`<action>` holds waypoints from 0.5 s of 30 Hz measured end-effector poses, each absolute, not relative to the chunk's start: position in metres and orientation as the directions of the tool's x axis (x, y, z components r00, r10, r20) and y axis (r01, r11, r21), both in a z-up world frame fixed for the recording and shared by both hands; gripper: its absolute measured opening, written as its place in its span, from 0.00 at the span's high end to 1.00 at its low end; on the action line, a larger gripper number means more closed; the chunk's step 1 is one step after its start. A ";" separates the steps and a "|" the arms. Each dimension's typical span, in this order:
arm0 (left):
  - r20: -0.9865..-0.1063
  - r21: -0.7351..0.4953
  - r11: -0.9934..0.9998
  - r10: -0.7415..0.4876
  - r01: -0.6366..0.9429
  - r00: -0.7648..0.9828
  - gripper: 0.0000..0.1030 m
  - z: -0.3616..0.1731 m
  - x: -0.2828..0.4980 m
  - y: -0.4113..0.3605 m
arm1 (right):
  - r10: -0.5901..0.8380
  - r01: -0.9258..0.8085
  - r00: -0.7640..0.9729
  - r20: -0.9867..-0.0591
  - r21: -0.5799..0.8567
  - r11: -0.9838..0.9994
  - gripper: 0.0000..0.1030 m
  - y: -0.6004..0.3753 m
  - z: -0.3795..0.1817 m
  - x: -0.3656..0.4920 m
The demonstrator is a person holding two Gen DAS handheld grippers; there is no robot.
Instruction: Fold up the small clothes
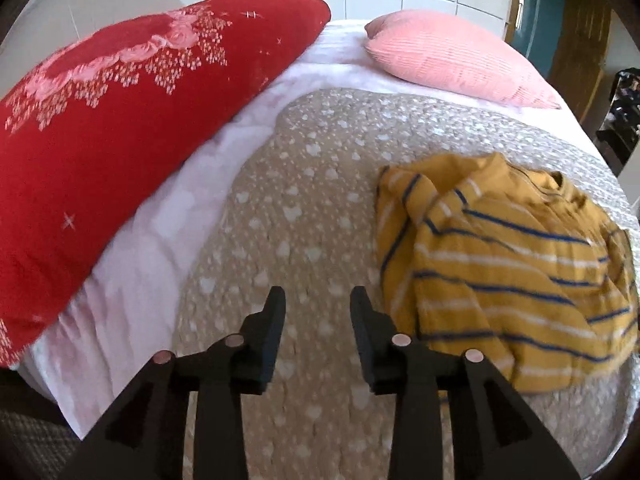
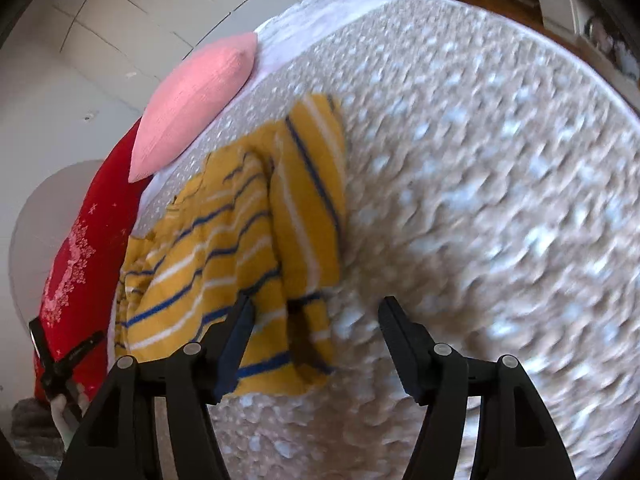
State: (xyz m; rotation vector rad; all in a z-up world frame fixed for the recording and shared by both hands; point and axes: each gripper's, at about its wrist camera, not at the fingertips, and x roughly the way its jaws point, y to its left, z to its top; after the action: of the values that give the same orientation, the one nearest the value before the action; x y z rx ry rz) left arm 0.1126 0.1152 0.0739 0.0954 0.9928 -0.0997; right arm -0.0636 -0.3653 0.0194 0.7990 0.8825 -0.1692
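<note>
On the left lies the red pillow [image 1: 120,120], well clear of the work area, with a strip of white sheet [image 1: 152,232] between it and the beige quilt [image 1: 280,208]. The left gripper [image 1: 318,300] hovers over bare quilt with its jaws narrowly parted and nothing between them. The yellow striped garment [image 1: 500,264] sits just to its right, crumpled, with overlapping layers and no clean outline.

Step in hand, as judged: the approach. The garment is not yet spread, and no fold appears to have been started.

In the right wrist view, the right gripper [image 2: 314,308] stands with jaws wide, and the near hem of the garment [image 2: 248,248] lies just ahead of them. The left finger passes in front of the fabric, but the pads do not press on it — nothing is held.

The next move likely calls for each gripper to take one edge or corner and draw the cloth flat. The bunched layers make a single-layer pinch doubtful.

Open room: a broad stretch of quilt lies to the right of the garment, free of objects. The pink pillow [image 2: 196,104] rests beyond the garment, near its far edge. The far side of the bed falls off toward the wooden floor [image 2: 500,4].
</note>
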 end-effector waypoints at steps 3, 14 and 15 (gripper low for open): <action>-0.855 -0.026 0.993 -0.081 0.114 0.512 0.68 0.068 0.107 0.117 | 0.242 0.385 0.642 -0.727 0.579 0.719 0.62 -0.353 0.017 -0.056; -0.888 -0.132 0.977 -0.191 0.166 0.418 0.52 0.025 0.113 0.105 | -0.097 0.482 0.520 -0.849 0.198 0.853 0.98 -0.355 0.049 -0.068; -0.888 -0.130 0.975 -0.196 0.182 0.416 0.52 0.022 0.112 0.100 | -0.076 0.474 0.528 -0.846 0.219 0.853 0.98 -0.354 0.049 -0.071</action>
State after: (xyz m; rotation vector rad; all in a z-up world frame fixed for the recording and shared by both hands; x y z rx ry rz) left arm 0.1117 0.0995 0.0222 -0.0141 1.1167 -0.2373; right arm -0.0714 -0.3542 0.0492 0.4582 0.9653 -0.3426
